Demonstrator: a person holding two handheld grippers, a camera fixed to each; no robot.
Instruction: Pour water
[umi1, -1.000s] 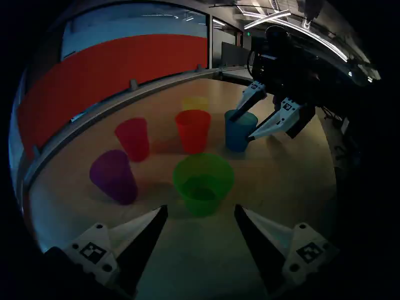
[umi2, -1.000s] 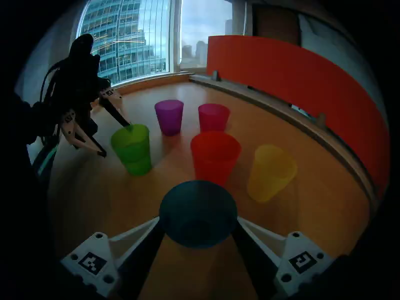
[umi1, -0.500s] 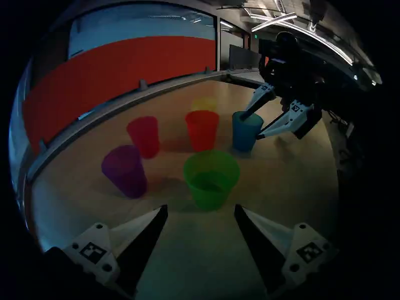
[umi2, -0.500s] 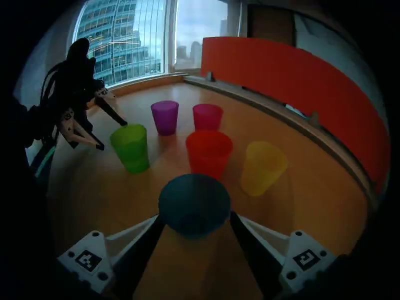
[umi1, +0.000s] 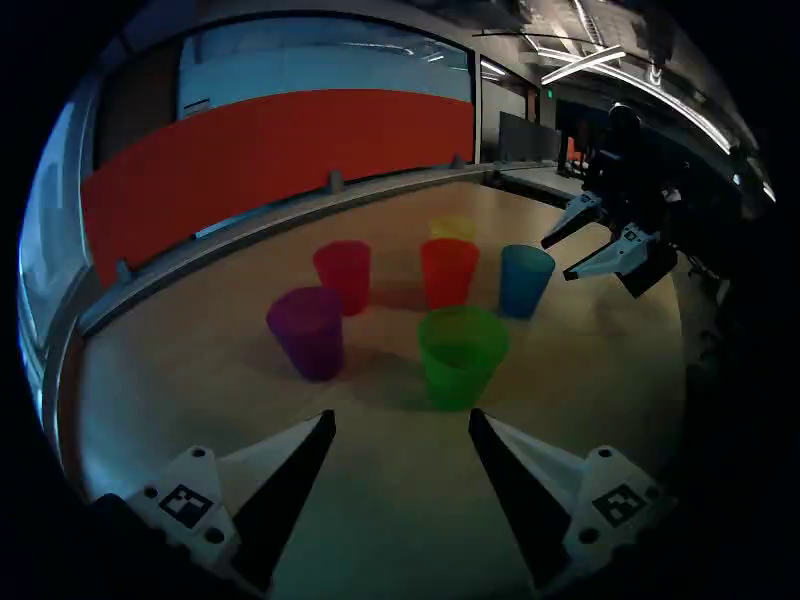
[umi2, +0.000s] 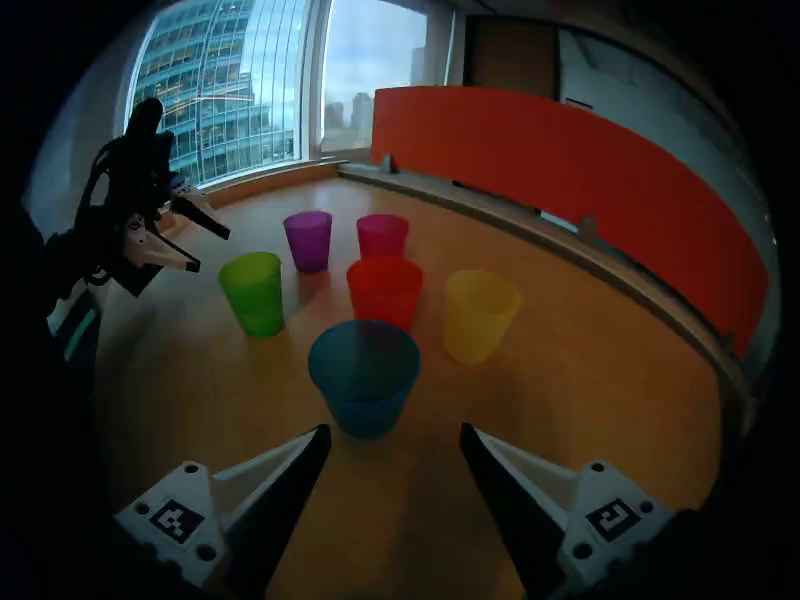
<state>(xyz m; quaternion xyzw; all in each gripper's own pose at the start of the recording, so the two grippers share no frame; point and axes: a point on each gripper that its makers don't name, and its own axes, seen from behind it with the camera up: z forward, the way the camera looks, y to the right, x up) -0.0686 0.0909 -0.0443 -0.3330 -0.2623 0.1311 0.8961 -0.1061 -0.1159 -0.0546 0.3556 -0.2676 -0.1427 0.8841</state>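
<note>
Here, in the left gripper view, the left gripper sits at the bottom edge, fingers spread wide with nothing between them. The green cup stands upright on the table just above that gap, a little right of centre. The purple cup is to its left. Behind them stand the pink cup, the red cup and the blue cup, with the yellow cup peeking over the red one. At the upper right the right gripper hangs near the blue cup, also spread and empty. An orange panel runs across the top.

In the right gripper view, the blue cup stands at centre, just above this gripper's parted fingers and apart from them. The red cup is close behind it, the yellow to the right and the green to the left. The left gripper hovers at the left edge under the window.

The cups look like thin, translucent plastic: probably light, slick and easy to dent. A side grip on the middle of the wall, below the rim, seems best, squeezing gently. I cannot tell whether any of them holds water. The red cup crowds both near cups, so tilting toward it risks a knock.
</note>
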